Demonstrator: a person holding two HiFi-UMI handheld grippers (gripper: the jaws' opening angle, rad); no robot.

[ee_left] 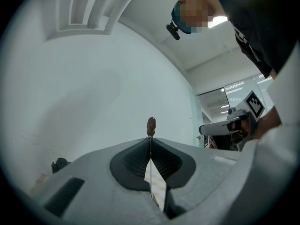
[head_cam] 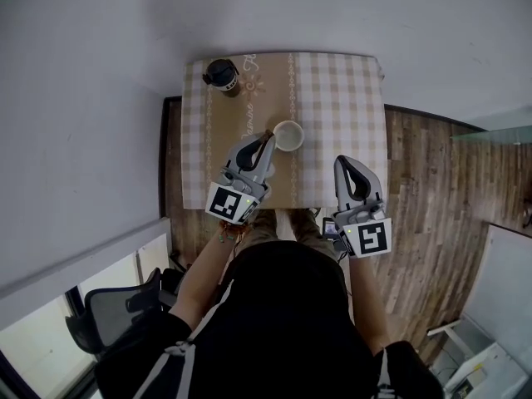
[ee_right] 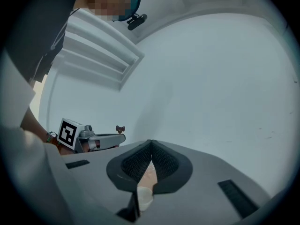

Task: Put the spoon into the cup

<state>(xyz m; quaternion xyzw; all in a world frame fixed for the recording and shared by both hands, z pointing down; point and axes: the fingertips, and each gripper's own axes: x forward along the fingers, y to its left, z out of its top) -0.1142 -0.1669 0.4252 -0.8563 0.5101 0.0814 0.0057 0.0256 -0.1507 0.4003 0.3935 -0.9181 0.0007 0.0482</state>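
Note:
A white cup [head_cam: 288, 135] stands near the middle of the checked tablecloth [head_cam: 332, 98]. My left gripper [head_cam: 267, 138] is just left of the cup and shut on a thin spoon [head_cam: 268, 134]. The spoon's brown end [ee_left: 151, 124] sticks out above the closed jaws of the left gripper [ee_left: 151, 138]. In the right gripper view the left gripper [ee_right: 123, 136] and the spoon [ee_right: 120, 128] show from the side. My right gripper [head_cam: 341, 162] hovers to the right of the cup over the table's near edge, shut with nothing in it [ee_right: 151, 143]. The cup [ee_right: 145, 199] shows below its jaws.
A dark bottle [head_cam: 222, 76] stands at the table's far left corner. Wooden floor [head_cam: 432, 189] lies to the right of the table, a white wall [head_cam: 83, 73] to the left and behind. A black chair [head_cam: 108, 314] is at the lower left.

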